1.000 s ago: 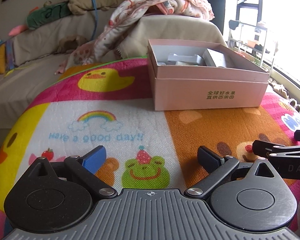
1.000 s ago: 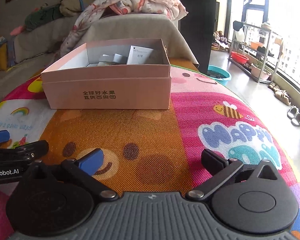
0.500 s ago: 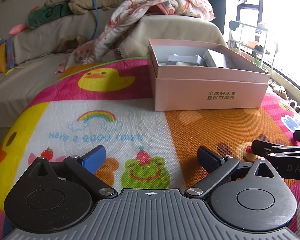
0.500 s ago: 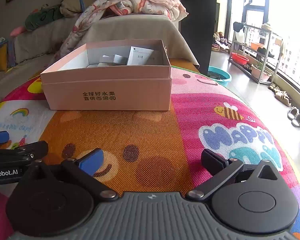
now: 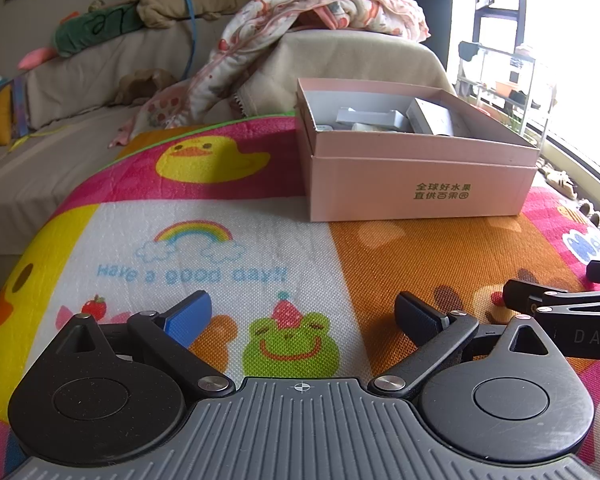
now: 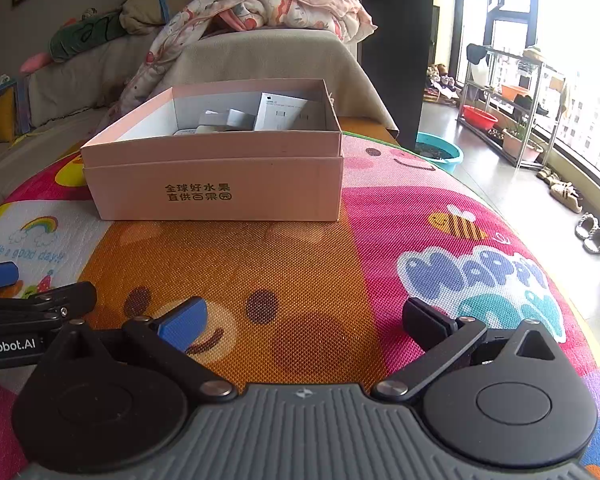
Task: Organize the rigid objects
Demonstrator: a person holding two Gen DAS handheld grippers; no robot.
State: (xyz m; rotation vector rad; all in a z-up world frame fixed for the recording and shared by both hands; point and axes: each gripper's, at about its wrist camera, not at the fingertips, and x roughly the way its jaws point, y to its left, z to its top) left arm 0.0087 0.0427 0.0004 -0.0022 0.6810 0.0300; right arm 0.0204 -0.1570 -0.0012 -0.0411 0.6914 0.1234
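Left gripper (image 5: 302, 314) jaws spread wide, nothing between them, low over the play mat (image 5: 228, 248); right gripper (image 6: 304, 318) same, wide and empty, also low over the mat. Pink box (image 5: 420, 176) sits upper right of centre in the left view, well ahead of the left claw and off to its right; in the right view it is upper left of centre (image 6: 220, 176), ahead of the right claw and slightly left. Box is open-topped, rigid pink card with gold Chinese print on the front wall; inside are grey and white small boxes (image 6: 228, 120) and a white carton (image 6: 284, 110) leaning on the back wall. Mat between claws and box is bare. Behind the box: sofa (image 5: 100, 80) with a rumpled blanket (image 5: 320, 12). Far right in the right view: metal rack (image 6: 512, 100), teal basin (image 6: 440, 154).
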